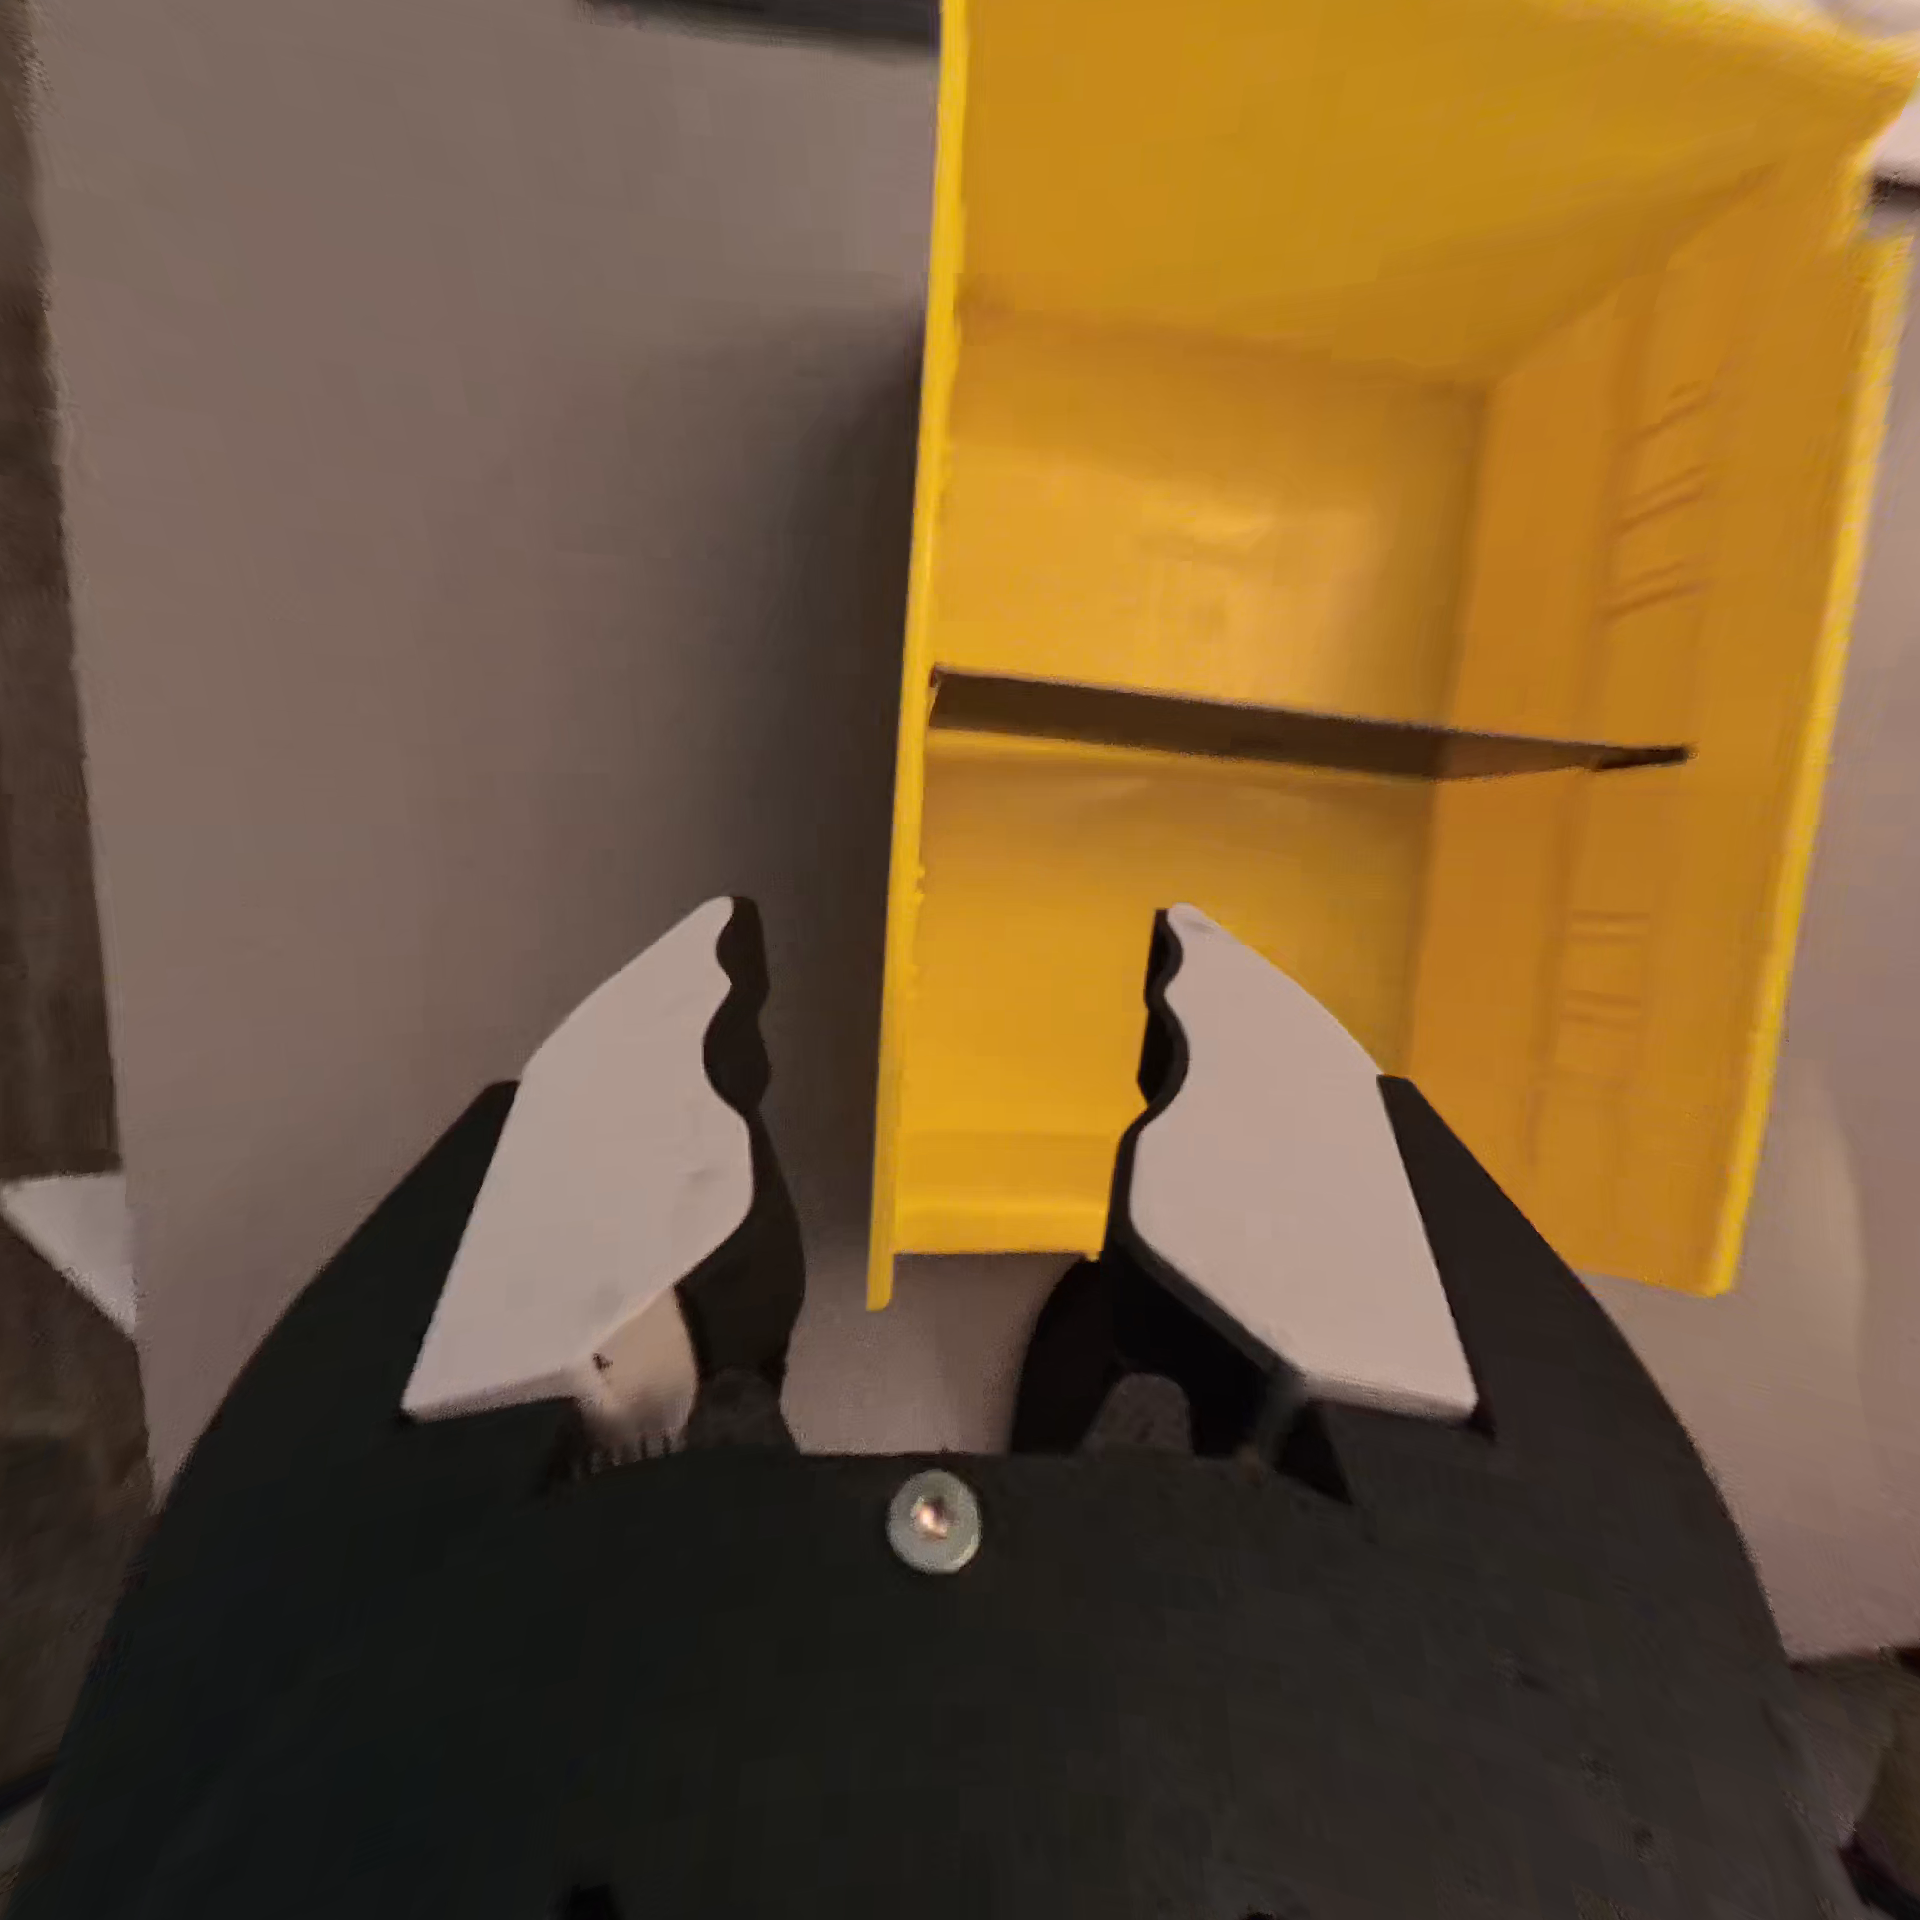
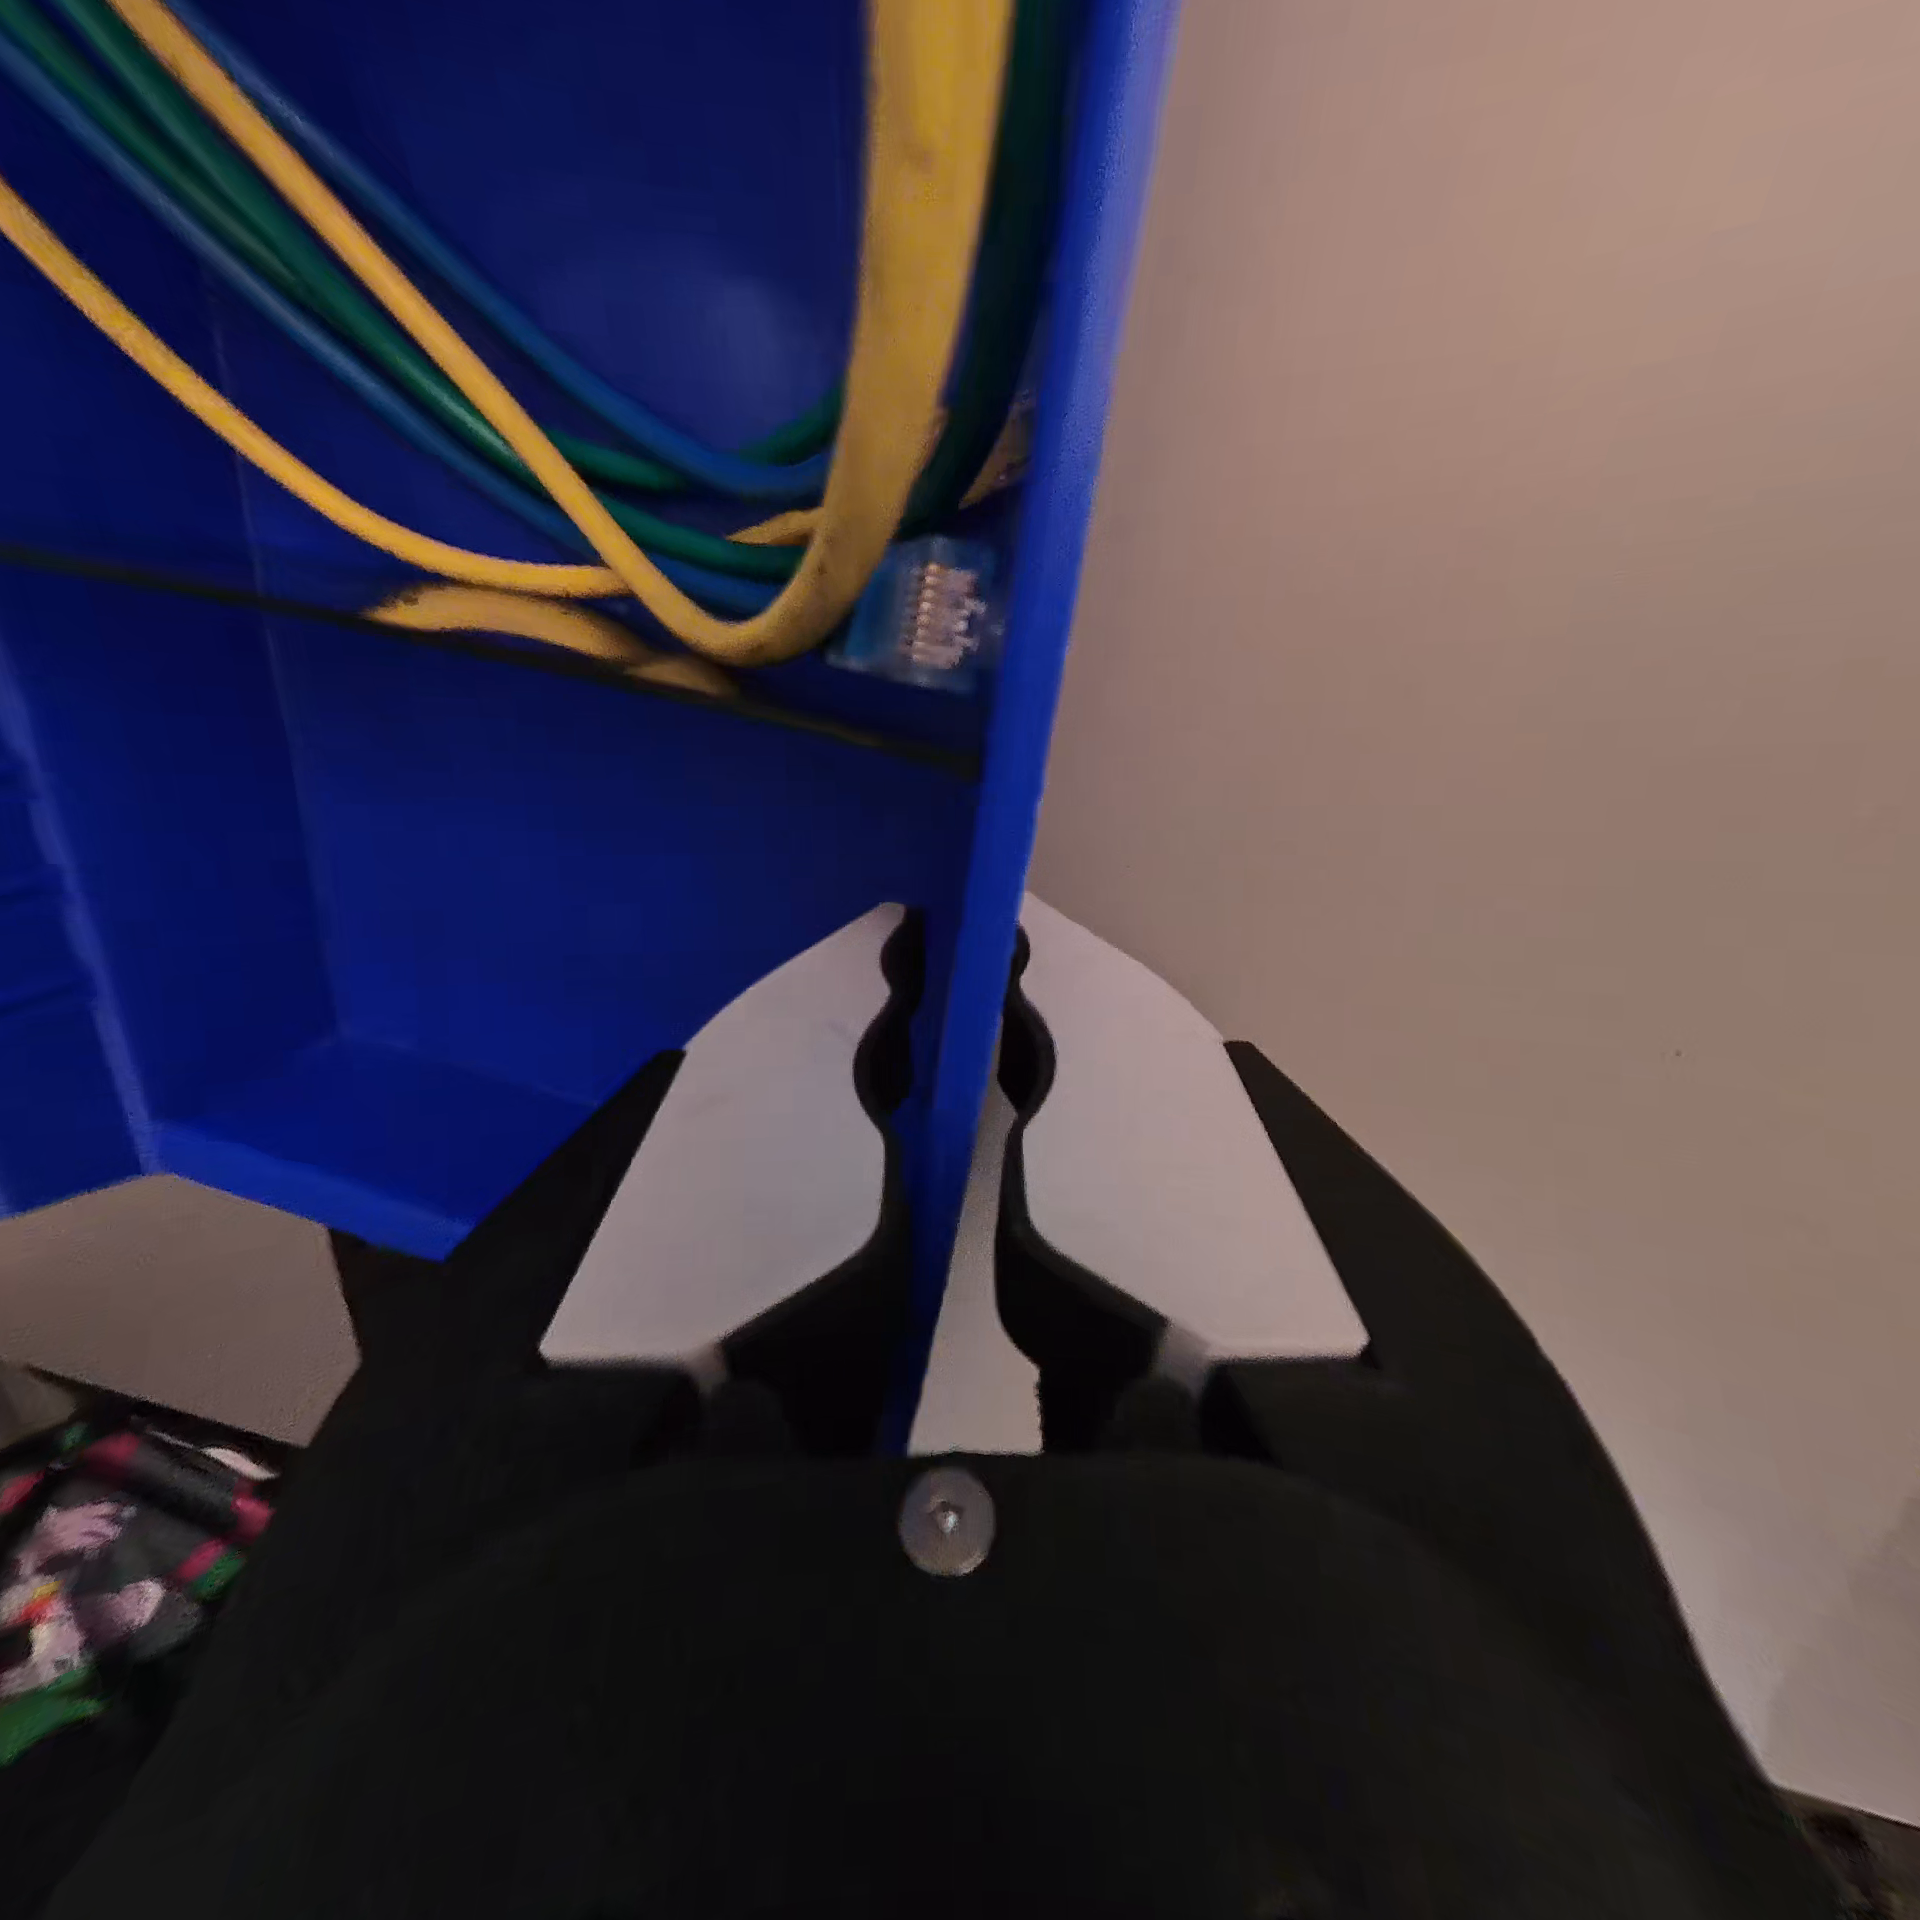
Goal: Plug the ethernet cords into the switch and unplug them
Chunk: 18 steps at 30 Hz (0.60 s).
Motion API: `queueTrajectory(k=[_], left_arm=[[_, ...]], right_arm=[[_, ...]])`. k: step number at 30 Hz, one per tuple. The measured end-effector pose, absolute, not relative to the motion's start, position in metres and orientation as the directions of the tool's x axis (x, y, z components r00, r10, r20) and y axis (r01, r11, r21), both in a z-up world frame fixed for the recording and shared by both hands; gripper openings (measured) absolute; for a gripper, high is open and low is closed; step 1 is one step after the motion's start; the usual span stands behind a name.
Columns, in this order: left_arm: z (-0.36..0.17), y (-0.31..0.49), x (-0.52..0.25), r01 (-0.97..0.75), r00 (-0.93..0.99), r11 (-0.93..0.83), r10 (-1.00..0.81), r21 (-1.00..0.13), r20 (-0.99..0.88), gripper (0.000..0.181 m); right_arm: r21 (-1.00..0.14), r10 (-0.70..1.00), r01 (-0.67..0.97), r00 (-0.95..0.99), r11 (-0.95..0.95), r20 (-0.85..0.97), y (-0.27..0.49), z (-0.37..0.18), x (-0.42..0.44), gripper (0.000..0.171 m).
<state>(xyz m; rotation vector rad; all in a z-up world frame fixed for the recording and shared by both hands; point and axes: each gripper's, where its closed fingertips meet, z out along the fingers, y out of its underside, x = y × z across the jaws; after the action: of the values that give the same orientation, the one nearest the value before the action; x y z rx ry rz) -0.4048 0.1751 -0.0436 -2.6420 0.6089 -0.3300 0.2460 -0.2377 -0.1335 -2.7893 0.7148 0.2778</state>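
Tongs Hold a Bin of Cords

Right tongs (image 2: 961,925) pinch the thin side wall of a blue plastic bin (image 2: 520,935), likely to carry it. Inside it, farther off, lie looped yellow, green and blue ethernet cords (image 2: 582,488), with one clear plug (image 2: 930,621) against the wall. Left tongs (image 1: 951,920) gape wide around the edge of an empty yellow plastic bin (image 1: 1195,520), not gripping it. No switch shows.

Yellow bin (image 1: 1195,540): open-topped, dark divider (image 1: 1299,732) across its inside.
Blue bin (image 2: 520,883): open-topped plastic.
Wall (image 2: 1507,520): plain, pale, behind both bins.
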Motion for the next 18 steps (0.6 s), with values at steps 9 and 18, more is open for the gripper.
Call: queueTrajectory(k=[9, 18], left_arm=[[-0.1, 0.172, -0.409, -0.444, 0.856, -0.87, -0.482, -0.213, 0.186, 0.008], [-0.108, 0.139, -0.373, -0.664, 0.746, -0.746, -0.666, -0.052, 0.016, 0.004]], right_arm=[[-0.113, -0.411, -0.432, 0.896, -0.895, -0.17, -0.231, -0.134, 0.229, 0.011], [-0.033, -0.293, -0.304, 0.938, -0.952, -0.185, -0.186, -0.132, 0.169, 0.011]])
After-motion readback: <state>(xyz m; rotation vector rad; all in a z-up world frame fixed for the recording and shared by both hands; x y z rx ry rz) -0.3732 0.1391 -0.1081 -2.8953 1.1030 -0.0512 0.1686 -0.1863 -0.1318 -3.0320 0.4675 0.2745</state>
